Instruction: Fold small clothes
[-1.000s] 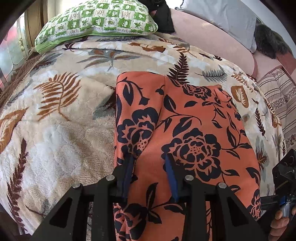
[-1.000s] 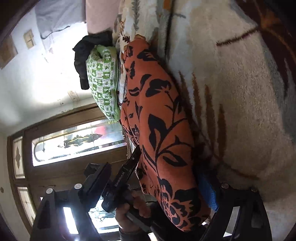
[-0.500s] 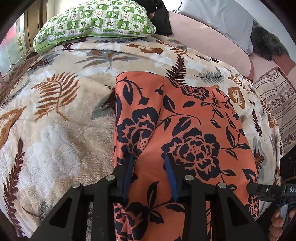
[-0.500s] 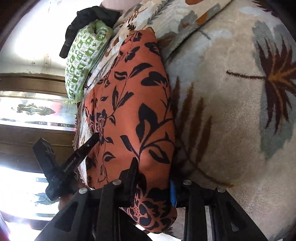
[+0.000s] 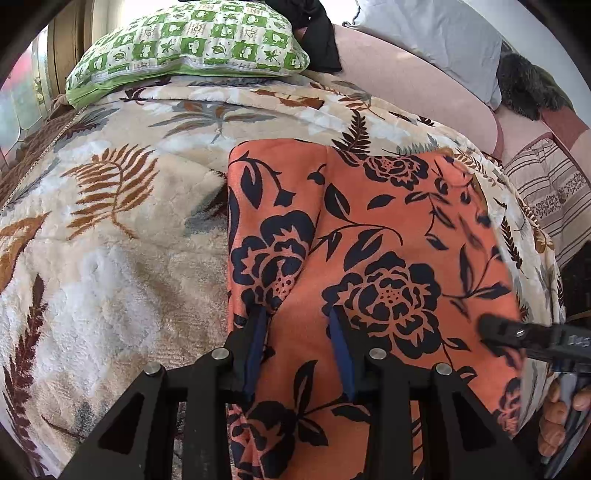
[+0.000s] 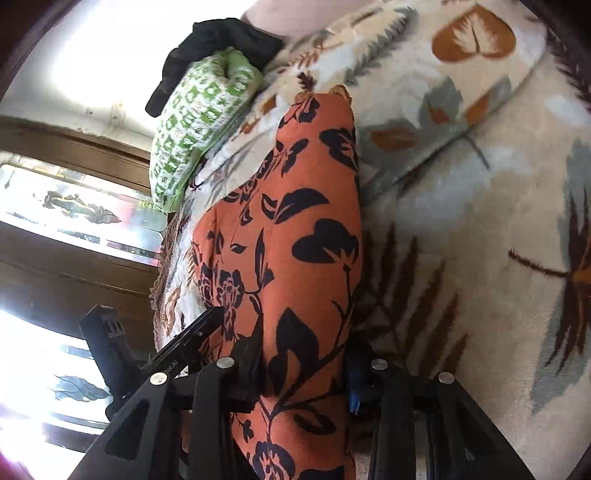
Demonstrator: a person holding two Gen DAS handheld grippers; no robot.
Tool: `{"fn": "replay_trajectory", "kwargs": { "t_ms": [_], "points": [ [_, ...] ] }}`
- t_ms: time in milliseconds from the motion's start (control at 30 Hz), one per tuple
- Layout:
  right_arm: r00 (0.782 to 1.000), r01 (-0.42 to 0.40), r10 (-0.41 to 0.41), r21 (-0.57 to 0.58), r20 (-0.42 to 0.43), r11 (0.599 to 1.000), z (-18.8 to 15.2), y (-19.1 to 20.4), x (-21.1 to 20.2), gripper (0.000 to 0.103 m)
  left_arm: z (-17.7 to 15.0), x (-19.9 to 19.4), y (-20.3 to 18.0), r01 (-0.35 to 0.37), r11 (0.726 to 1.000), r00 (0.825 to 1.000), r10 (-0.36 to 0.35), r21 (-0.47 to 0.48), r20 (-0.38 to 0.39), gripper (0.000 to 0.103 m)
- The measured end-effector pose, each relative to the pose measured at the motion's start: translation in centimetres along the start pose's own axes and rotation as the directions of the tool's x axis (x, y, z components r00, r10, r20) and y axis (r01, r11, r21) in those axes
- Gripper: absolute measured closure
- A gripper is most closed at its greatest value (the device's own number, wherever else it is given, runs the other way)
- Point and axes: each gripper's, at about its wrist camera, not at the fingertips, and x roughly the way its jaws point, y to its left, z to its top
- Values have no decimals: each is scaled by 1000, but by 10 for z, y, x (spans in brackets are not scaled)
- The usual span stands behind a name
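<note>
An orange garment with black flowers (image 5: 373, 236) lies flat on a leaf-patterned blanket (image 5: 110, 236), its near edge hanging over the bed's front. My left gripper (image 5: 297, 325) stands open over the garment's near left part, its blue pads on either side of a fold line. My right gripper (image 6: 304, 363) stands open around the garment's (image 6: 295, 236) near right edge, fabric between its jaws. The right gripper also shows at the right edge of the left wrist view (image 5: 532, 338), and the left gripper shows in the right wrist view (image 6: 177, 347).
A green checked pillow (image 5: 188, 44) and a black cloth (image 5: 317, 37) lie at the bed's head. A pink bolster (image 5: 413, 70), a grey pillow (image 5: 436, 33) and a striped cushion (image 5: 546, 192) lie to the right. A wooden door with glass panes (image 6: 74, 229) stands beyond the bed.
The right gripper has swung around from a steeply rolled pose and slid in over the garment's right edge. The left gripper has barely moved.
</note>
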Motion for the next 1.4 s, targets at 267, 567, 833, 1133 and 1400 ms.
{"fn": "replay_trajectory", "kwargs": {
  "t_ms": [267, 567, 833, 1133, 1400],
  "points": [
    [986, -140, 129, 111, 103, 984, 27, -26, -19, 30, 0, 0, -5, -21, 1000, 1000, 21, 16, 12, 66],
    [997, -12, 16, -54, 77, 998, 86, 9, 9, 75, 0, 0, -1, 1, 1000, 1000, -1, -2, 17, 66],
    [995, 80, -81, 9, 66, 997, 71, -18, 18, 35, 1, -3, 0, 29, 1000, 999, -29, -10, 30, 66],
    [988, 53, -20, -208, 154, 977, 7, 56, -32, 31, -22, -56, 35, 230, 945, 971, -207, -233, 116, 47],
    [998, 43, -31, -241, 52, 970, -26, 52, 12, 30, -65, -24, 57, 235, 897, 963, -267, -373, -34, 84]
  ]
}}
